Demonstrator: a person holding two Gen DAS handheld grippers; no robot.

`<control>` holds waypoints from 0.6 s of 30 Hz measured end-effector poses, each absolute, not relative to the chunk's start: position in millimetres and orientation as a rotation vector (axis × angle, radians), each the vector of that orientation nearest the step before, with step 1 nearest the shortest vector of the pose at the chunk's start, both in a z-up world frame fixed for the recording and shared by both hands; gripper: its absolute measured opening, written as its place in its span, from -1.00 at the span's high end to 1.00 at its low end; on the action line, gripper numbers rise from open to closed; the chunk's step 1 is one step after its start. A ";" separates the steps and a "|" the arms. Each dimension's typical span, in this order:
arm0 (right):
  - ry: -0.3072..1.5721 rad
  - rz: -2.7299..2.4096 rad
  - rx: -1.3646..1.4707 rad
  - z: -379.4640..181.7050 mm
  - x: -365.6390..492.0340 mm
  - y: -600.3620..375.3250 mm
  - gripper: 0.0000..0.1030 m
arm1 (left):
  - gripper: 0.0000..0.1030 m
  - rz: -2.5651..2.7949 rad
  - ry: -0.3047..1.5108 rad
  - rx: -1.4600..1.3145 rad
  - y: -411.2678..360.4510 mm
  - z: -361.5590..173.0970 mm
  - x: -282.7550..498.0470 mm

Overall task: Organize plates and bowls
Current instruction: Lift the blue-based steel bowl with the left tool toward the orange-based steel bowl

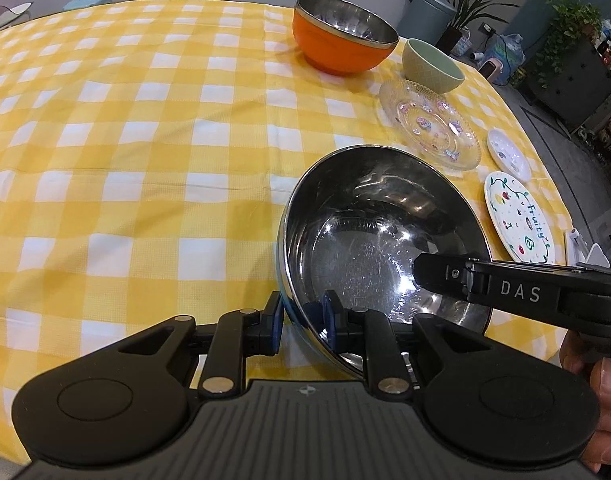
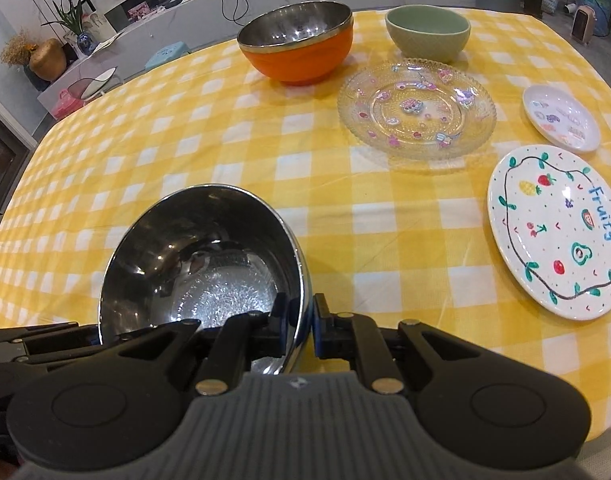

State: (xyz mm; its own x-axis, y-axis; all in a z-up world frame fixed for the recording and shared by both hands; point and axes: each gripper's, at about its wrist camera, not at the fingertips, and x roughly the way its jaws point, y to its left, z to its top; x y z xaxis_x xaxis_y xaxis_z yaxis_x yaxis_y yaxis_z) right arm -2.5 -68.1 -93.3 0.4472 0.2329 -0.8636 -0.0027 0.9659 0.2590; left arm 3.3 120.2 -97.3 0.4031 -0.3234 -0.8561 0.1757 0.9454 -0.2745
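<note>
Both tongs pinch the rim of the steel bowl: the left gripper [image 1: 301,322] clamps its near-left wall and the right gripper [image 2: 303,326] its near-right wall, one pad inside and one outside each. The steel bowl [image 2: 201,264] hangs tilted just ahead of them, seemingly touching the checked tablecloth [image 2: 225,152]. Thin, slick rim could slip from either pinch, dropping it. Beyond lie the Fruity plate [image 2: 557,232], glass plate [image 2: 417,112], orange bowl [image 2: 297,44], and green bowl [image 2: 427,32].

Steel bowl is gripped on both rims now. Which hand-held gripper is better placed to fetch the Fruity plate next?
Right, probably. The right hand-held gripper clamps the steel bowl's rim on the side facing the Fruity plate, with bare cloth between. The left hand-held gripper holds the opposite rim, so it would have to cross the bowl.
</note>
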 end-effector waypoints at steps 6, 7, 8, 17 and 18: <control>1.108 0.163 0.252 -92.6 -3.4 -67.3 0.59 | 0.55 -0.316 1.115 -0.137 117.8 -95.5 3.8; 1.108 0.163 0.248 -92.9 -3.4 -67.1 0.59 | 0.55 -0.318 1.114 -0.139 117.8 -95.2 3.8; 1.108 0.163 0.245 -93.1 -3.5 -66.8 0.58 | 0.52 -0.320 1.116 -0.144 118.2 -95.2 4.4; 1.090 0.138 0.258 -88.0 -2.1 -72.4 0.17 | -0.07 -0.333 1.068 -0.193 124.5 -82.1 6.7; 1.086 0.136 0.259 -86.9 -2.0 -73.3 0.16 | -0.08 -0.334 1.064 -0.199 125.4 -80.6 7.1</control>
State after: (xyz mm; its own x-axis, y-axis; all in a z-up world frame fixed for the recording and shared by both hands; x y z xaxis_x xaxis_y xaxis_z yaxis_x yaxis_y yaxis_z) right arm -2.0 -73.3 -86.9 0.4612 0.2355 -0.8555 0.0176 0.9615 0.2742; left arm 7.1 125.4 -80.6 0.4423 -0.3620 -0.8206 0.1720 0.9322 -0.3185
